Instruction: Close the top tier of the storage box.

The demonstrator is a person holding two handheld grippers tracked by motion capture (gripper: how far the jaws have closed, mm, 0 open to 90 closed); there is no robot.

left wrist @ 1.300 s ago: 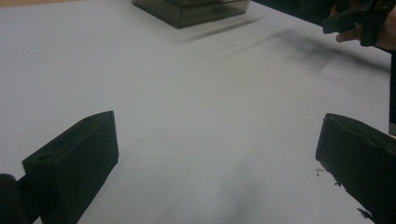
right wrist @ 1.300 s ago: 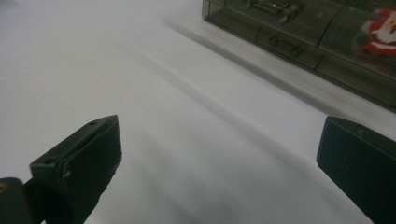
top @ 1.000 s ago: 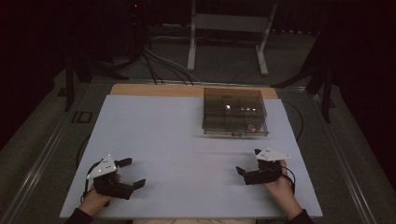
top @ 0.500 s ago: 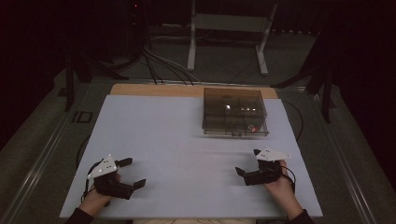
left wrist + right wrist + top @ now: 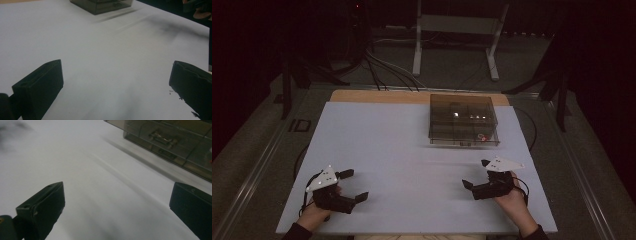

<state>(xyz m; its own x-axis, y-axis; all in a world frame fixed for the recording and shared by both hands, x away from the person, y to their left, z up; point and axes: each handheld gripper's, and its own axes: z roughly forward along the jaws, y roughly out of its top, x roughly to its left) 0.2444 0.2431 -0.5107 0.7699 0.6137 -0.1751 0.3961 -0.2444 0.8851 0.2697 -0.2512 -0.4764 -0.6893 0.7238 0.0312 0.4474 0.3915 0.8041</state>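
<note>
Left claw: the left claw [image 5: 353, 186] rests low over the near left part of the desk [image 5: 392, 145], held in a hand [image 5: 314, 212]; released, its 2 jaws spread wide with bare desk between them.
Right claw: the right claw [image 5: 477, 174] sits at the near right, held in a hand [image 5: 511, 197]; released too, jaws wide apart and gripping nothing.
Organizer box: a smoky clear compartment box [image 5: 463, 120] stands at the far right of the desk, well apart from both claws, nearer the right one.
Contents: small metal parts [image 5: 162, 138] lie in its compartments; a red-marked piece [image 5: 482, 136] lies near its front right corner.
</note>
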